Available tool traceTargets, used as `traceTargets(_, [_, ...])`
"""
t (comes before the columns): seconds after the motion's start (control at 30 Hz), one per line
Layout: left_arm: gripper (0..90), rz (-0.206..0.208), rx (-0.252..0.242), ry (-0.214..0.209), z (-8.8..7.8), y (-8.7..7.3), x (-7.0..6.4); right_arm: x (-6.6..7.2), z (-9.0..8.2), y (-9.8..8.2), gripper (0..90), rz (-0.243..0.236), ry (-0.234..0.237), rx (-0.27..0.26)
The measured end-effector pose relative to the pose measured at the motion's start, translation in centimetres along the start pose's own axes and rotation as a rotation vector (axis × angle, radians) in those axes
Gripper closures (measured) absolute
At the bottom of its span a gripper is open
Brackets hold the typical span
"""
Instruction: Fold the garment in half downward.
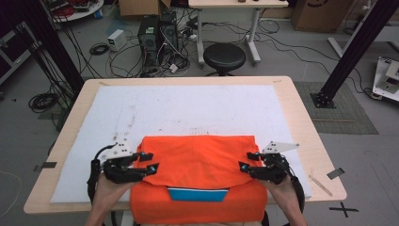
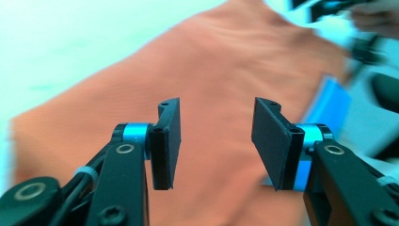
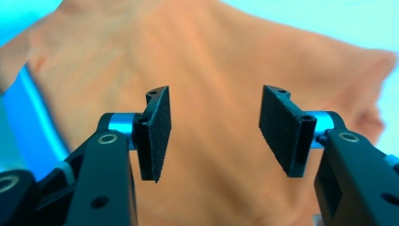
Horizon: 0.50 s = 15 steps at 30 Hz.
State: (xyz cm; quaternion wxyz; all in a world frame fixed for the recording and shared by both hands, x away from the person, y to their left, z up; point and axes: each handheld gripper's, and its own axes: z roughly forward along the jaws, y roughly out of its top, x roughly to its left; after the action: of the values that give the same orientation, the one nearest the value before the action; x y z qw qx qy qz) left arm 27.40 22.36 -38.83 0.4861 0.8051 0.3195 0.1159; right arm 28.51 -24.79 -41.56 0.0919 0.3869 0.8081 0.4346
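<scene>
An orange garment lies folded at the near edge of the table, with a blue band showing across its front fold. My left gripper hovers at the garment's left edge, jaws apart and nothing between them. My right gripper hovers at the right edge, also open and holding nothing. In the left gripper view the orange cloth spreads beyond the open left gripper. The right gripper view shows the same cloth past the open right gripper.
A white mat covers most of the wooden table. A strip of black tape lies at the right near corner. Behind the table stand a black stool, computer towers and tangled cables.
</scene>
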Motion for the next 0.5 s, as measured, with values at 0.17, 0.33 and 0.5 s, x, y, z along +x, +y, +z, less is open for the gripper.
traceTargets(0.17, [46.5, -0.095, 0.007, 0.083, 0.4, 0.4, 4.5, -2.3, 0.4, 1.5, 36.5, 0.045, -0.072, -0.030])
traceTargets(0.33, [41.4, -0.140, 0.035, 0.096, 2.2, 0.4, 7.7, -5.0, 1.7, 2.4, 32.8, 0.104, -0.076, -0.011])
traceTargets(0.5, [37.2, -0.167, 0.042, 0.067, 3.5, 0.3, 9.5, -6.6, 2.1, 3.0, 30.1, 0.121, -0.088, -0.022])
